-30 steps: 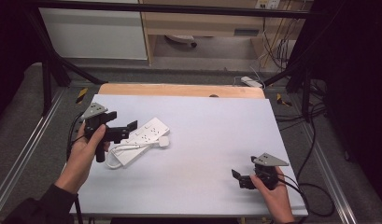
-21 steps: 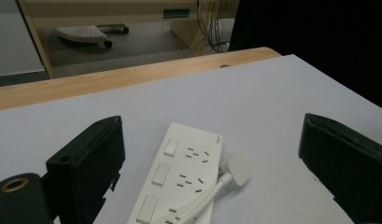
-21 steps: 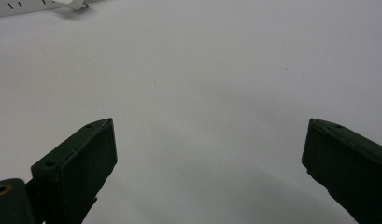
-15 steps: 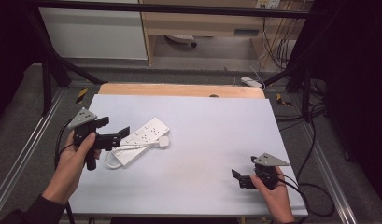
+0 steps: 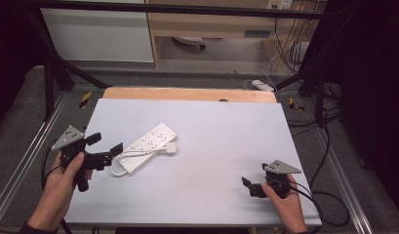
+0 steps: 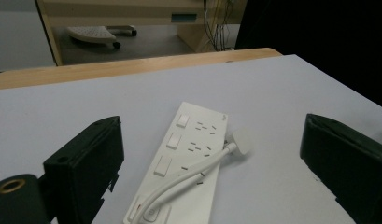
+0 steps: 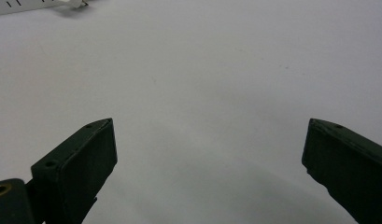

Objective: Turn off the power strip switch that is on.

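Observation:
A white power strip [image 5: 149, 145] lies slantwise on the left half of the white table [image 5: 216, 141], with its white cable [image 5: 133, 155] looped along it and the plug [image 5: 171, 147] resting by its right side. My left gripper [image 5: 105, 144] stands open just left of the strip's near end, touching nothing. Its own view looks along the power strip [image 6: 191, 154], the cable [image 6: 193, 175] and the plug [image 6: 242, 140], with the left gripper [image 6: 212, 123] spread wide around them. My right gripper [image 5: 250, 186] is open and empty near the front right edge. Bare table lies between the jaws of the right gripper [image 7: 210, 126].
A wooden strip [image 5: 187, 93] borders the table's far edge. Metal rails [image 5: 26, 161] run along both sides. Cables [image 5: 329, 200] trail off the right side, and another white power strip [image 5: 263, 85] lies on the floor behind. A cabinet [image 5: 99, 34] stands at the back.
My left gripper has drawn back to the left and a little toward the person, away from the power strip. The strip and the right gripper have stayed put.

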Demonstrator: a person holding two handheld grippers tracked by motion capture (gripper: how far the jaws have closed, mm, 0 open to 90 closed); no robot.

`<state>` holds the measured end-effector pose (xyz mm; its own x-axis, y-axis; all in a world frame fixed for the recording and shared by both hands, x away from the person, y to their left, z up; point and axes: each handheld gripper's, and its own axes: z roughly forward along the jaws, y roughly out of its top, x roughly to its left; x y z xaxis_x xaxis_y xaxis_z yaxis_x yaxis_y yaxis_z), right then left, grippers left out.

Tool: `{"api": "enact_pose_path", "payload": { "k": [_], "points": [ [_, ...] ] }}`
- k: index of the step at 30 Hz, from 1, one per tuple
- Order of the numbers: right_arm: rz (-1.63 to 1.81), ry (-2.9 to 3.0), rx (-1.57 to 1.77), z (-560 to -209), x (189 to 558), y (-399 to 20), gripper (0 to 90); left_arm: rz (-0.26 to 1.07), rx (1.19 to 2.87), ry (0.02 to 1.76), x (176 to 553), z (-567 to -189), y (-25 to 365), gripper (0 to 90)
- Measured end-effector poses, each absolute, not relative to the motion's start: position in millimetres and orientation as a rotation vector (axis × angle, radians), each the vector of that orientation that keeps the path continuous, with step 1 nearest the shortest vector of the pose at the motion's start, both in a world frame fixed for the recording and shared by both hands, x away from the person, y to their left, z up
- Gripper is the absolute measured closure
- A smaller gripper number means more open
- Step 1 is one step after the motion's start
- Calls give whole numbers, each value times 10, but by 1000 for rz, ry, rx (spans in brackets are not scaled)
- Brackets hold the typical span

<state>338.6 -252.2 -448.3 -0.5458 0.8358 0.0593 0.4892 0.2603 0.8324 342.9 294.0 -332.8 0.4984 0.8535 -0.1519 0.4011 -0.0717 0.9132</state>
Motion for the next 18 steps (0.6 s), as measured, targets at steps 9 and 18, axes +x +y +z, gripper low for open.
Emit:
{"api": "enact_pose_path", "payload": {
  "k": [9, 18],
  "points": [
    [1196, 2143, 1210, -4483, 3381, -2521, 36, 530, 1680, 1087, 3295, -3455, 3022, 60],
    [1191, 2146, 1211, -4485, 3382, -2521, 36, 535, 1672, 1102, 3212, -3581, 3094, 60]
  ]
}}
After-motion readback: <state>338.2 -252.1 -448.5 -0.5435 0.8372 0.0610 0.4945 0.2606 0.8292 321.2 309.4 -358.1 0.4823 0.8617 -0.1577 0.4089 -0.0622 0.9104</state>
